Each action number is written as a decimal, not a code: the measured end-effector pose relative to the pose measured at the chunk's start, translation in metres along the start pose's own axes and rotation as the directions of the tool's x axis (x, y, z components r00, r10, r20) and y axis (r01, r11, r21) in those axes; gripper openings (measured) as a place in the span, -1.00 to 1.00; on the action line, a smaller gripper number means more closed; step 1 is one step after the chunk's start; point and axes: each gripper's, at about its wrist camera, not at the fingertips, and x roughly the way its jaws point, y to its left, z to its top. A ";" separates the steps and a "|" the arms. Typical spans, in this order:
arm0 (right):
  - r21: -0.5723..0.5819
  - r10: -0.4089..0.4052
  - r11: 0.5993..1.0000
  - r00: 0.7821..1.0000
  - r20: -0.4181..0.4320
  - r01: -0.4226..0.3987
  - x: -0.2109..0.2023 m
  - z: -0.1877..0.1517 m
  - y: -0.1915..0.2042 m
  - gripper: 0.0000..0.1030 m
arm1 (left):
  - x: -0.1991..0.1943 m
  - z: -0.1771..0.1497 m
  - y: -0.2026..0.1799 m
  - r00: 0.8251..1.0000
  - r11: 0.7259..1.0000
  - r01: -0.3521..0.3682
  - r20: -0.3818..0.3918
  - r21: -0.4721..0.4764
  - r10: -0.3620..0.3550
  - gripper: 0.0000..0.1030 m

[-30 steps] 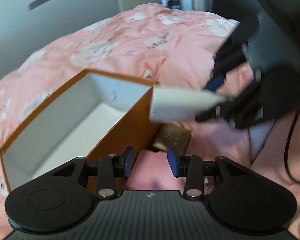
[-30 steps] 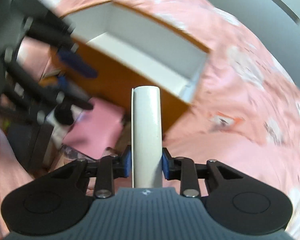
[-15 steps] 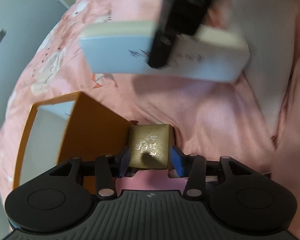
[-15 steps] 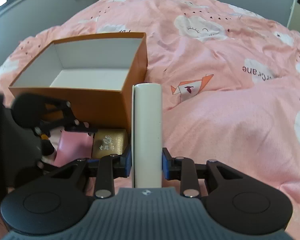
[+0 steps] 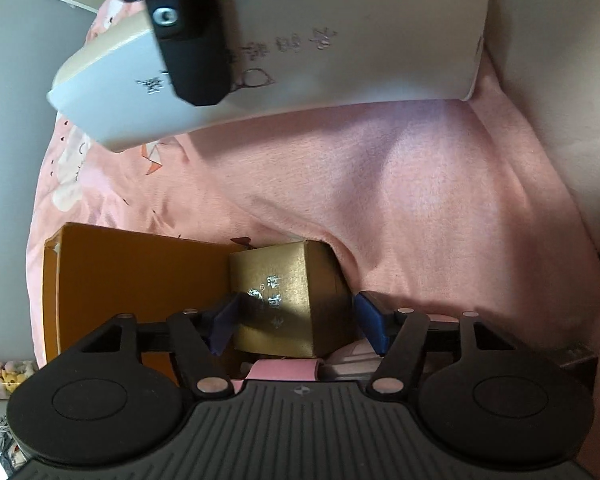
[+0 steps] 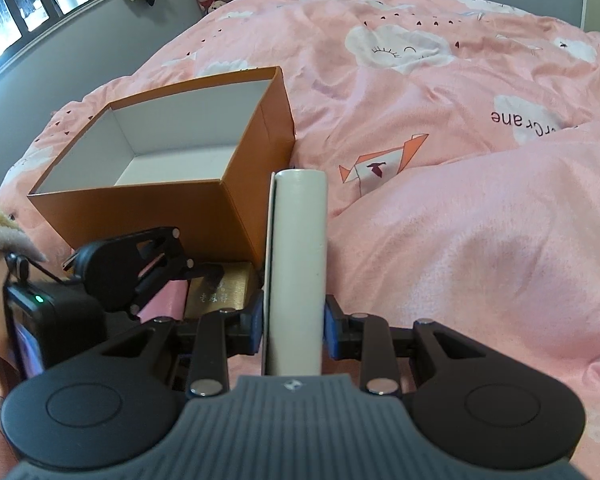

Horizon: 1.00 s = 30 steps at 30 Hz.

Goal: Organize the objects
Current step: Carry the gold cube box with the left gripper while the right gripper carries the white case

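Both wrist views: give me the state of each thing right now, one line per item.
Orange box: open, empty, upright on the bedspread.
White book: clamped in the right tool, held off the bed.
Gold box: beside the orange box, between the left tool's open fingers, not yet gripped.
Pink item: beside the gold box, partly hidden.

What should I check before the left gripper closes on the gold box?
1. Gold box sits between the left gripper fingers: ok.
2. Left fingers touching it: left one looks close, right one apart; contact cannot tell.
3. Right gripper holds the white book firmly: ok.
4. Orange box open, nothing visible inside: ok.
5. Book hangs clear above the gold box: ok.
6. Pink item under the gold box may snag: cannot tell.
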 end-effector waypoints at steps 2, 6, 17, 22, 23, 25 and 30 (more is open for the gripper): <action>-0.003 0.008 1.000 1.000 0.001 -0.008 0.002 -0.001 -0.001 -0.39 | 0.004 0.002 0.001 1.000 1.000 -0.006 -0.010 -0.010 0.006 0.48; -0.016 0.014 1.000 1.000 0.003 -0.014 0.005 -0.003 0.001 -0.39 | 0.012 0.005 -0.003 0.999 0.998 -0.048 -0.023 -0.028 0.047 0.55; 0.010 -0.041 0.999 0.999 -0.033 0.042 0.013 0.002 0.007 -0.39 | 0.005 -0.004 0.012 0.995 0.981 -0.097 0.011 -0.168 0.101 0.43; 0.007 -0.068 0.998 0.997 -0.044 0.068 0.007 0.008 0.016 -0.40 | -0.012 -0.019 0.030 0.994 0.964 -0.066 0.065 -0.259 0.085 0.32; 0.003 -0.073 0.997 0.996 -0.045 0.073 0.006 0.009 0.018 -0.40 | -0.015 -0.022 0.033 0.994 0.960 -0.059 0.075 -0.273 0.082 0.28; -0.004 -0.085 0.996 0.995 -0.048 0.085 0.003 0.011 0.022 -0.40 | -0.020 -0.028 0.038 0.993 0.955 -0.048 0.092 -0.293 0.079 0.24; -0.022 -0.118 0.993 0.992 -0.051 0.117 -0.003 0.012 0.033 -0.40 | -0.032 -0.040 0.057 0.989 0.920 0.019 0.142 -0.392 0.040 0.15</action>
